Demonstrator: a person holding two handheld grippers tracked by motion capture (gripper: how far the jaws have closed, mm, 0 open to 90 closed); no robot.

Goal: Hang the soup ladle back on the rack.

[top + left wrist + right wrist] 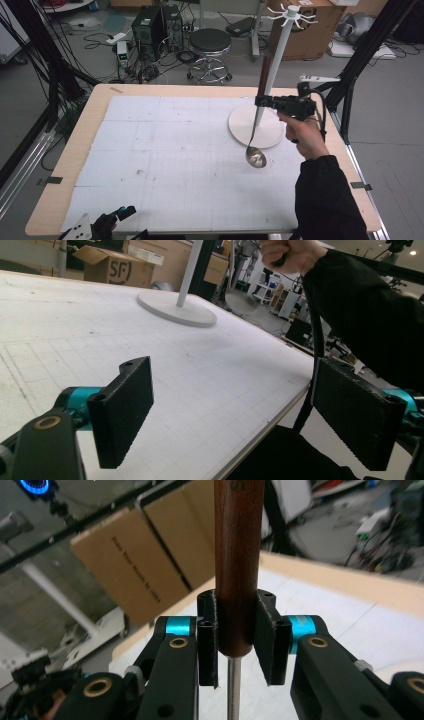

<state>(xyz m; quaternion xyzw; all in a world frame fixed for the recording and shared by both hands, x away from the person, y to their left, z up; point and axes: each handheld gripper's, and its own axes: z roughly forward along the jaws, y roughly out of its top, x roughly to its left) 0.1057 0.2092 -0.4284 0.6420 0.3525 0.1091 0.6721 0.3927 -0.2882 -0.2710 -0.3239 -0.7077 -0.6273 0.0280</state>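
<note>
Light is even and diffuse across your high view; the white mat [170, 150] reads bright without blowing out, and the ladle bowl [256, 158] throws only a faint soft shadow. In your left gripper view the upper right background is blurred, with a ceiling lamp glaring at top right. In your right gripper view the wooden handle [239, 565] is sharp; the background cardboard box [135, 555] is soft and tilted.

Black stool [210, 42] and cardboard box [311, 30] behind table.
</note>
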